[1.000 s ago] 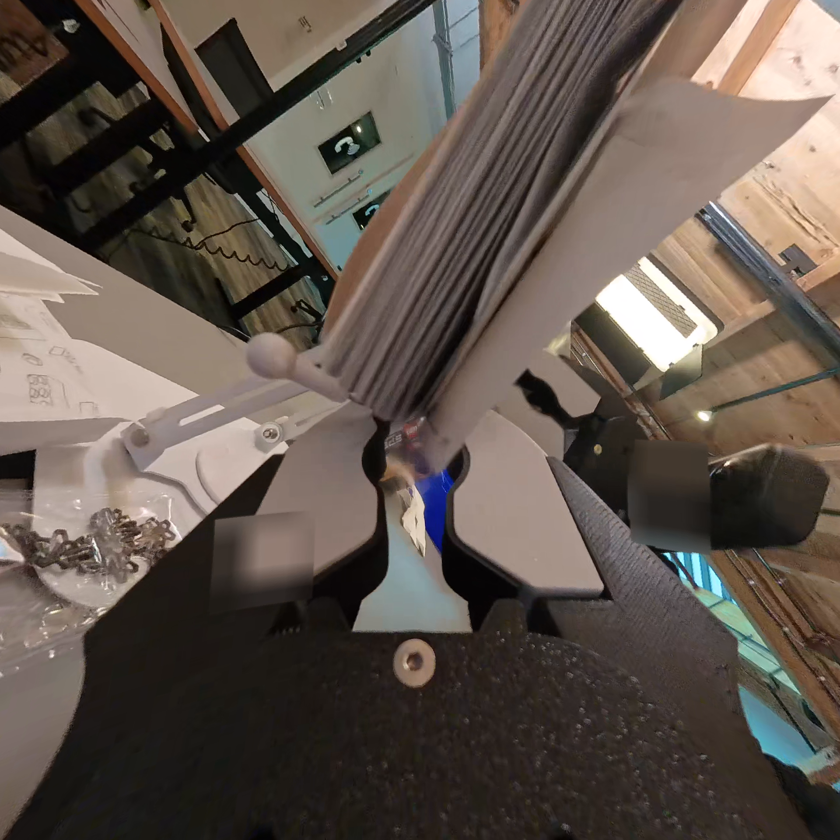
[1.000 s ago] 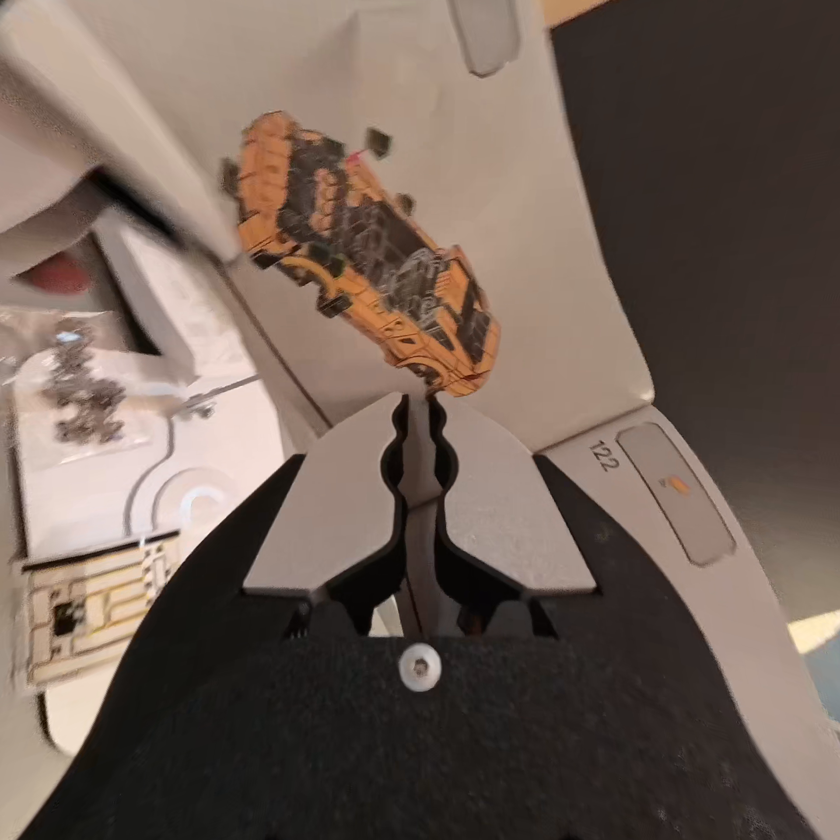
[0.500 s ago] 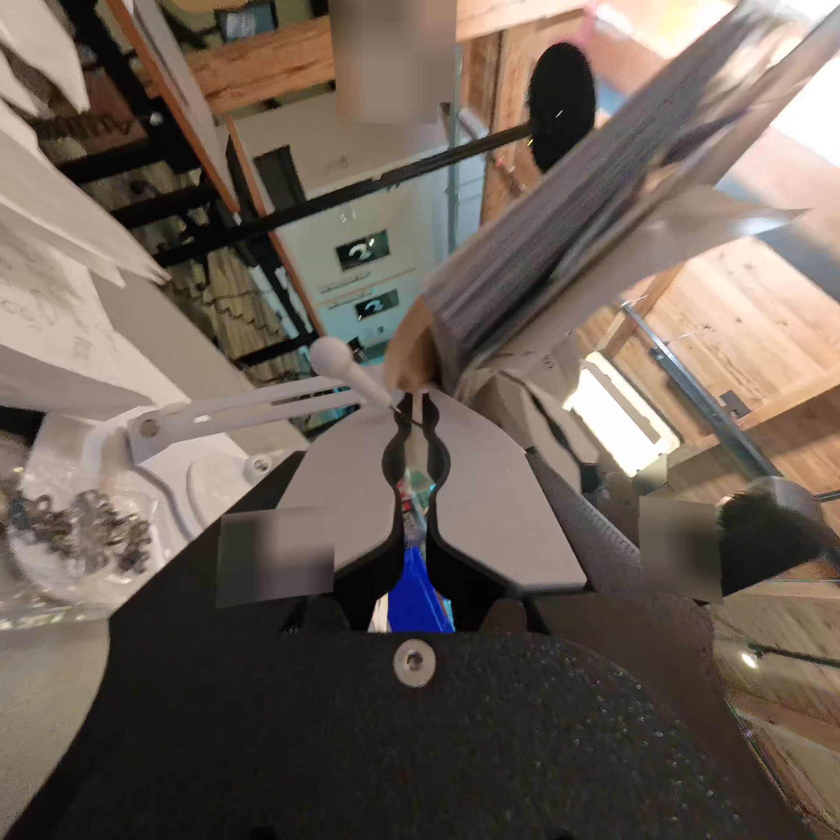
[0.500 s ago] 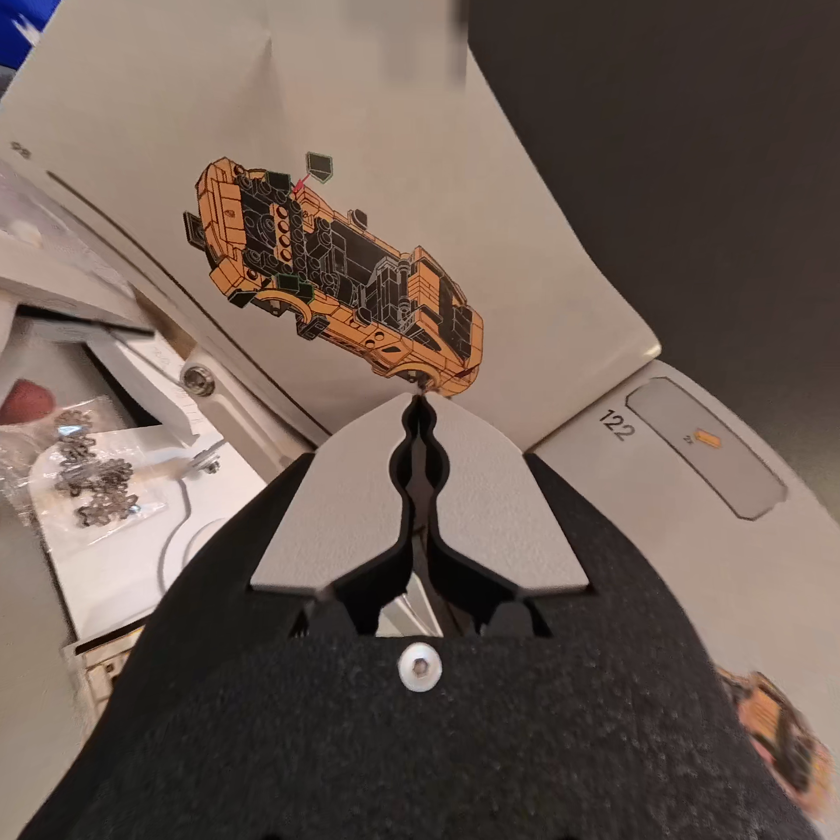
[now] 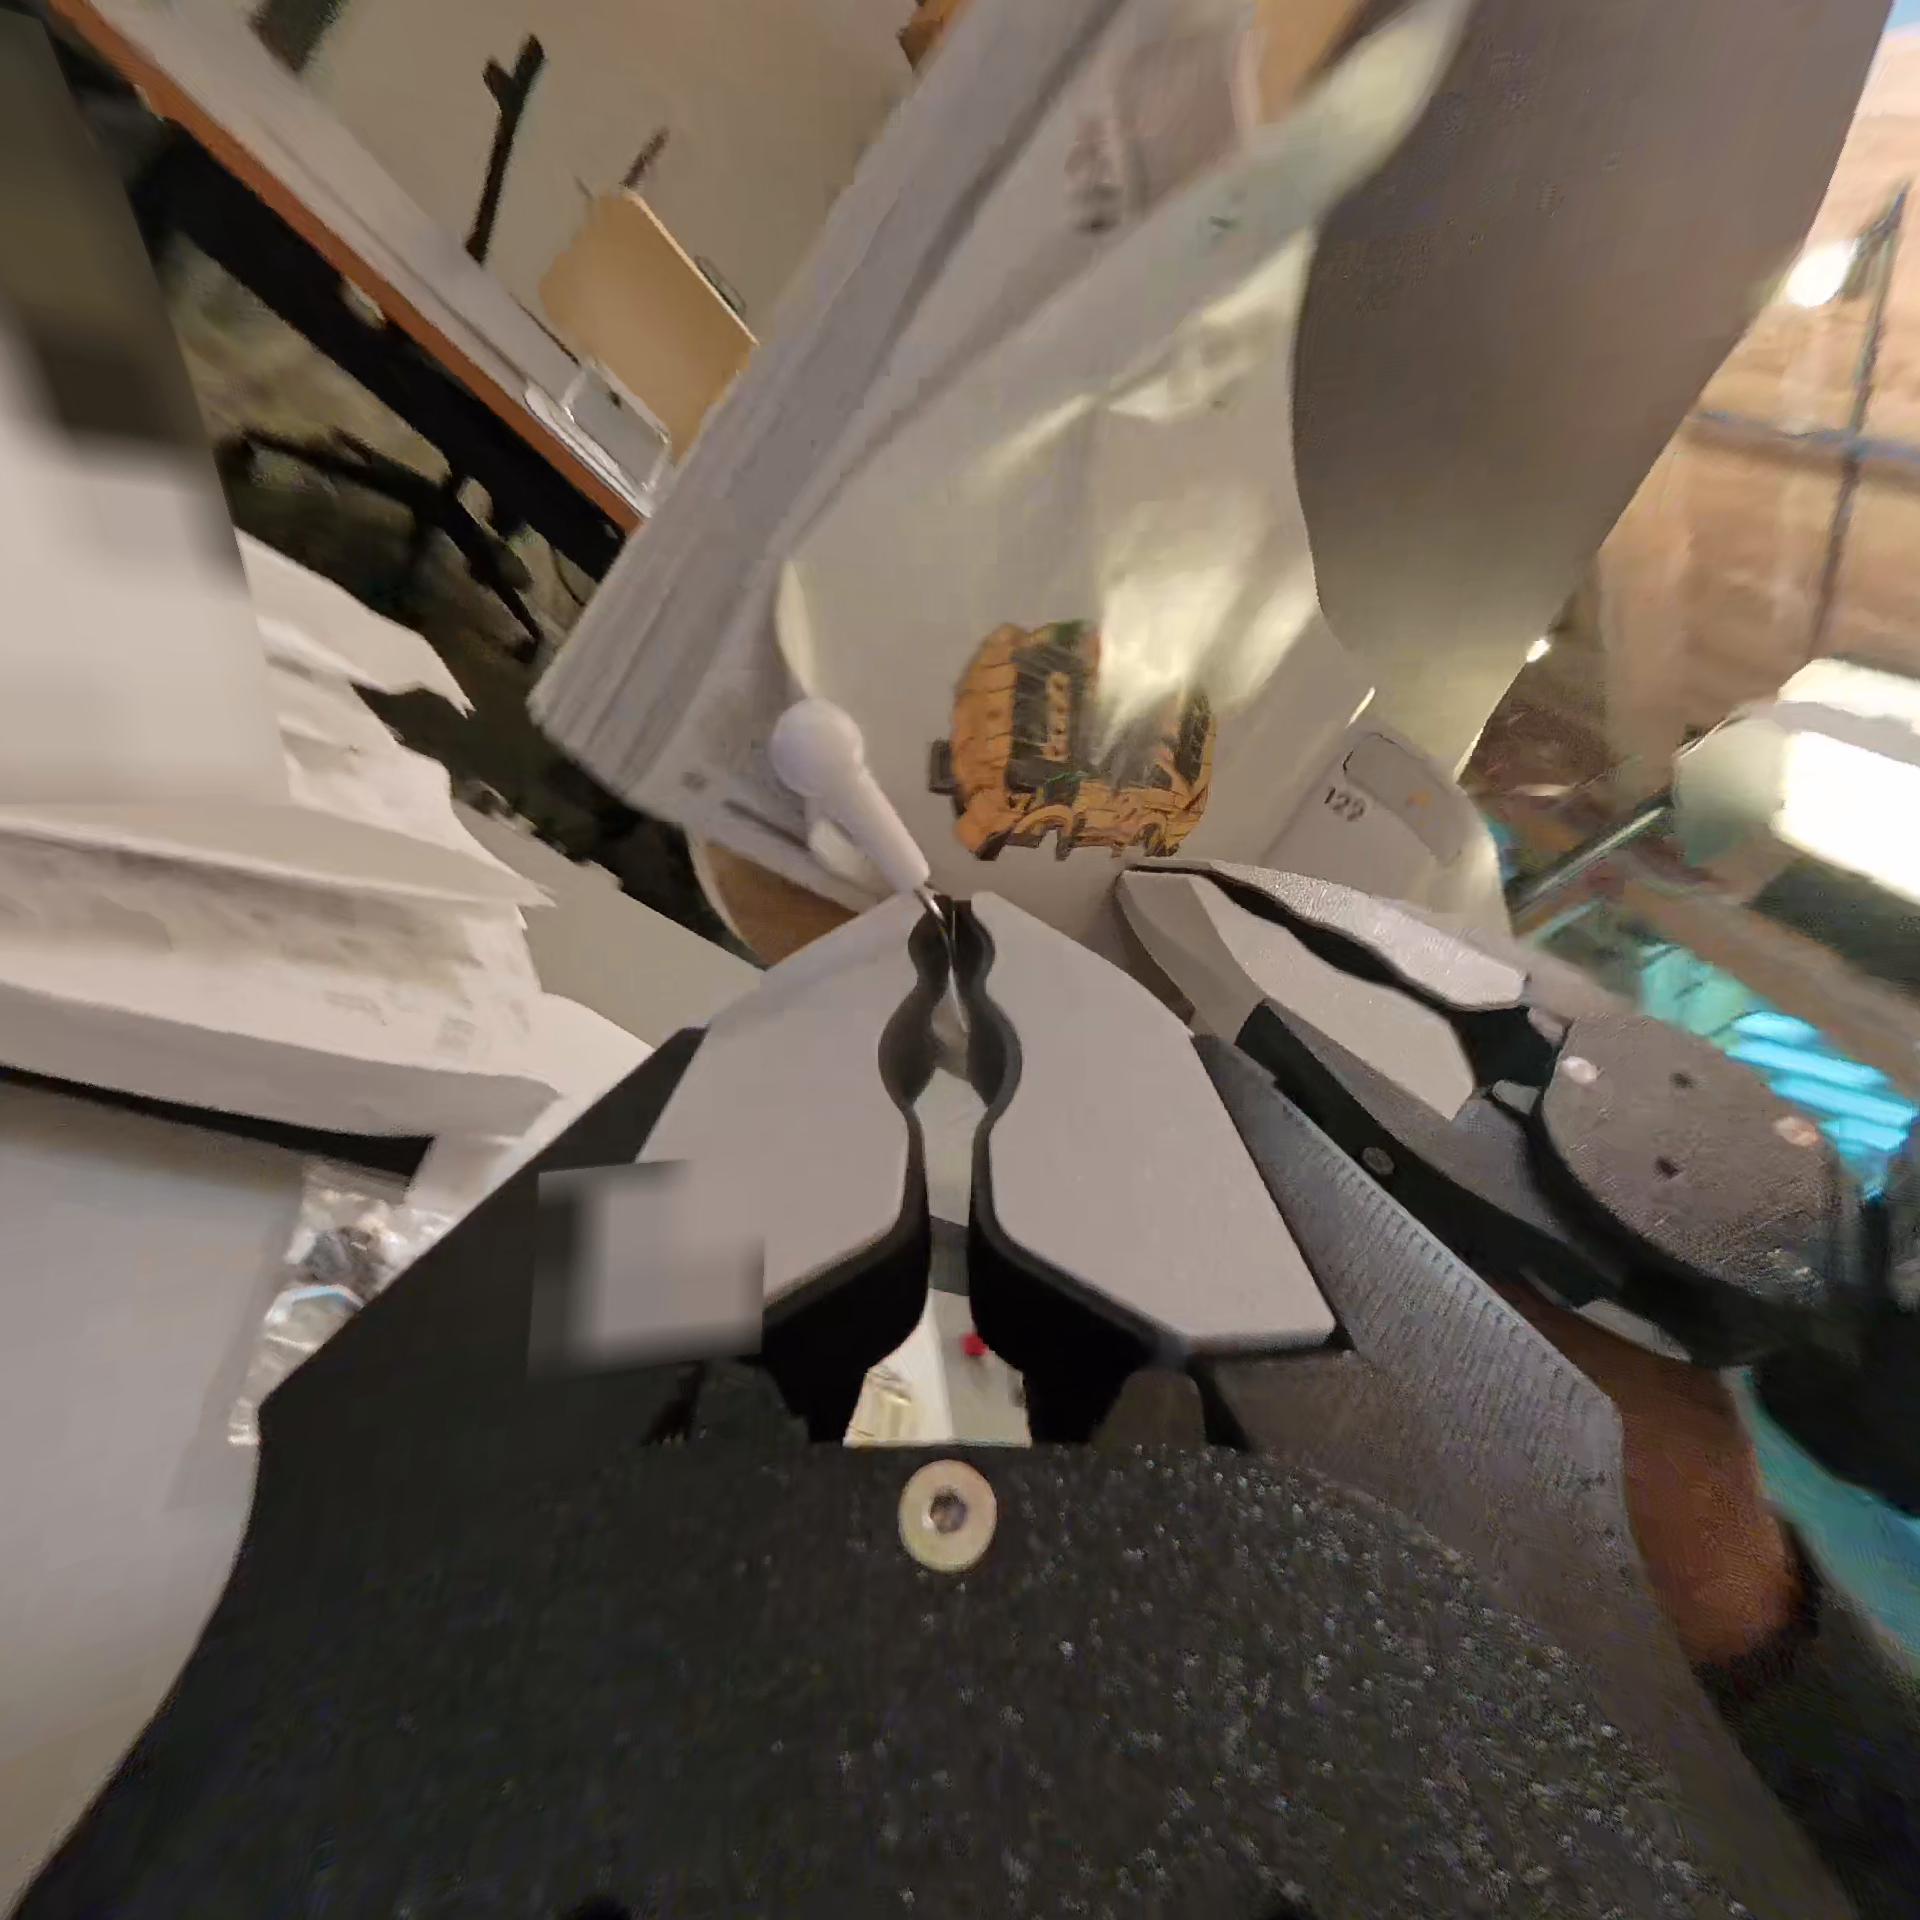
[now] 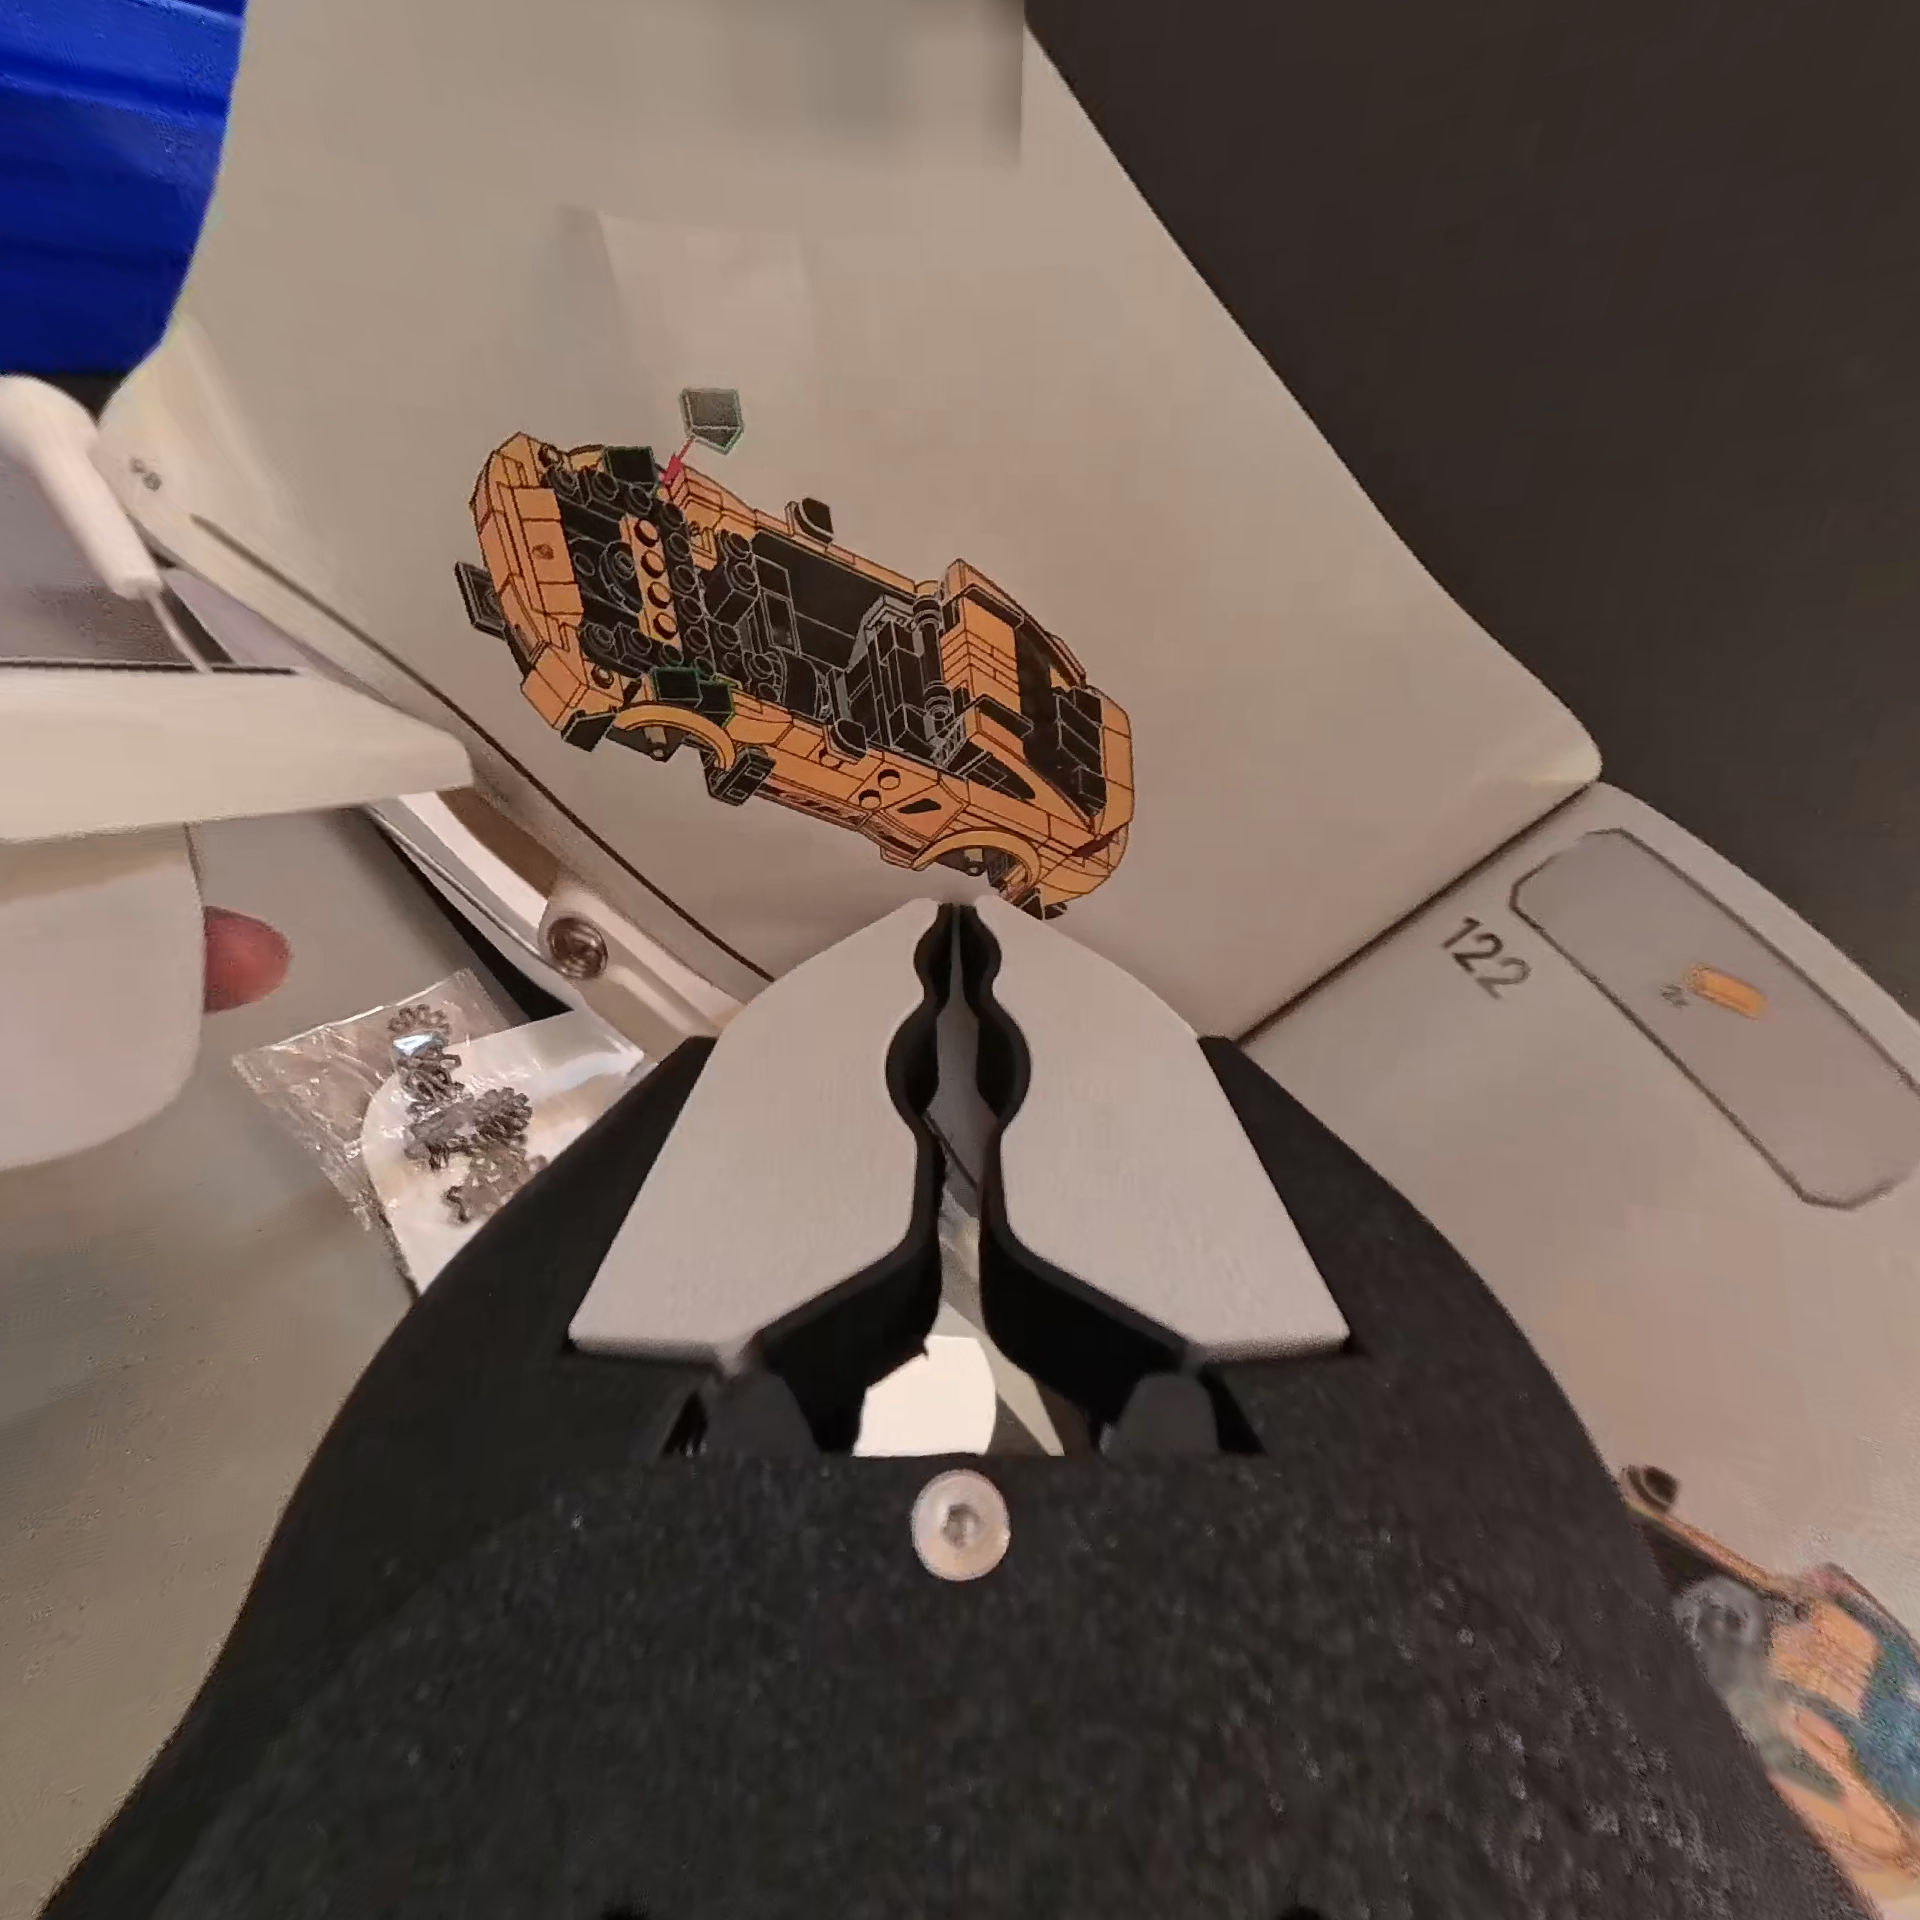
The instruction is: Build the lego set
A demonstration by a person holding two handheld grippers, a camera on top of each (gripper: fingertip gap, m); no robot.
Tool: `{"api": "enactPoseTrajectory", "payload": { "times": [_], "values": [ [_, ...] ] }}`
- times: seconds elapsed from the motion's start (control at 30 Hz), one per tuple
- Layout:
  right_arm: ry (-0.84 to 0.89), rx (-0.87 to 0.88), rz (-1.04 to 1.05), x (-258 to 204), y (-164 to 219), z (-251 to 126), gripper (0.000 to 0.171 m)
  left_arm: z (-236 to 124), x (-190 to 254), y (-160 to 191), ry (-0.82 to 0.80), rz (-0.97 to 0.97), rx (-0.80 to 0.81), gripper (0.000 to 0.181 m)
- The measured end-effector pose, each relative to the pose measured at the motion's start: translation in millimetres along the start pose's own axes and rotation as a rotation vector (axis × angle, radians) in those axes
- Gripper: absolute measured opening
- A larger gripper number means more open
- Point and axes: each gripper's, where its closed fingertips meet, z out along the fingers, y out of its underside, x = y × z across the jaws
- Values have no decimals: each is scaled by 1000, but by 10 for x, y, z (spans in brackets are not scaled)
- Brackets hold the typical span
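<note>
The instruction booklet (image 6: 935, 343) is held raised above the bench (image 6: 156, 1455). A page edge is pinched in the right gripper (image 6: 961, 912); a thin wire is clamped in the left gripper (image 5: 951, 914).

A step number (image 6: 1488, 958) (black) marks the booklet page (image 6: 1299, 1122).

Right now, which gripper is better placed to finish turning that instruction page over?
Right. The right gripper is shut on the lifted page at its lower edge, so it probably only needs to carry it across. The left gripper is pinched on the stand's wire clip.
</note>
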Motion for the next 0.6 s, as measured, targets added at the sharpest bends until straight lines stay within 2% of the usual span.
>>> {"api": "enactPoseTrajectory", "payload": {
  "times": [0.1, 0.2, 0.37, 0.5, 0.6],
  "values": [
    [-15, 17, 33, -36, -33, -1, 0, 33, 132, -14, -47, 287, -2, 0],
    [-40, 25, 63, -58, -49, -14, 0, 124, 277, 10, -73, 568, -76, 0],
    [-135, 57, 198, -89, -74, -31, 0, 353, 390, 182, -58, 1059, -312, 0],
    [-299, 137, 356, -84, -78, -126, 4, 386, 393, 280, 71, 1185, -488, 1],
    [-264, 164, 355, 122, 38, -249, 4, 401, 371, 303, 92, 1370, -565, 3]
  ]
}}
